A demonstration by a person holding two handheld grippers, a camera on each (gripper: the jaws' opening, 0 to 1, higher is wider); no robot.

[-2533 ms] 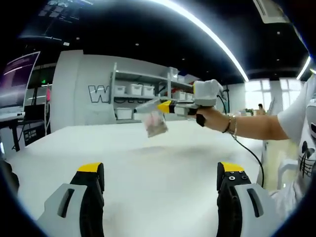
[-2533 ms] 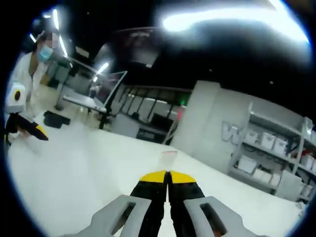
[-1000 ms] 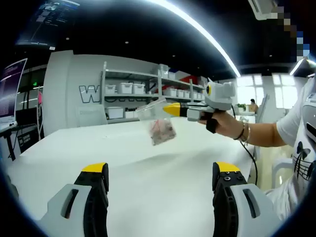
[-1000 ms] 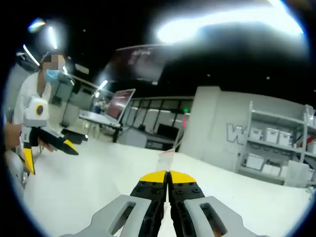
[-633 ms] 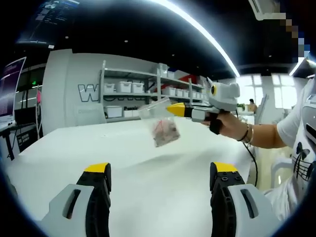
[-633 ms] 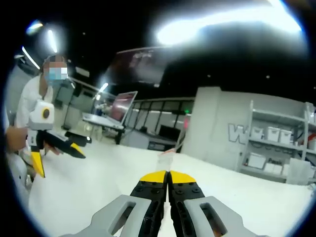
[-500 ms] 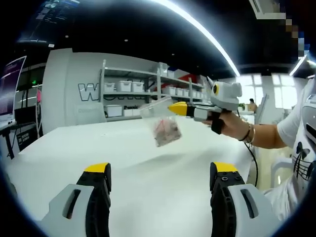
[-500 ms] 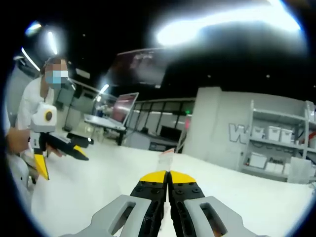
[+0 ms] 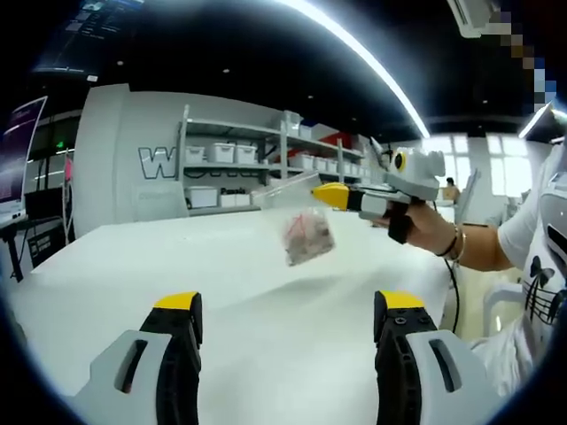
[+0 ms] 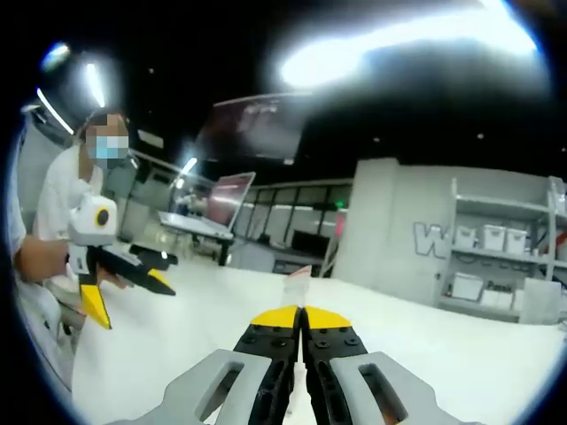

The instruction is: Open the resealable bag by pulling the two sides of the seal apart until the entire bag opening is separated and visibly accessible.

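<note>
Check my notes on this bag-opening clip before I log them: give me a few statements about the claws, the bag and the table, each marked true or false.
1. The right claw is shut on the bag. True.
2. The bag lies flat on the table. False: it hangs in the air from the right claw.
3. The left claw is open. True.
4. The left claw grips the bag's other side. False: it holds nothing, well short of the bag.

left gripper view: riding low over the white table (image 9: 221, 292), looking across it toward the shelving (image 9: 239, 168), catching the right gripper (image 9: 330, 196) from the side.
right gripper view: looking along its own closed jaws, facing the left gripper (image 10: 133, 292).
shared: both seeing the table and shelving.
</note>
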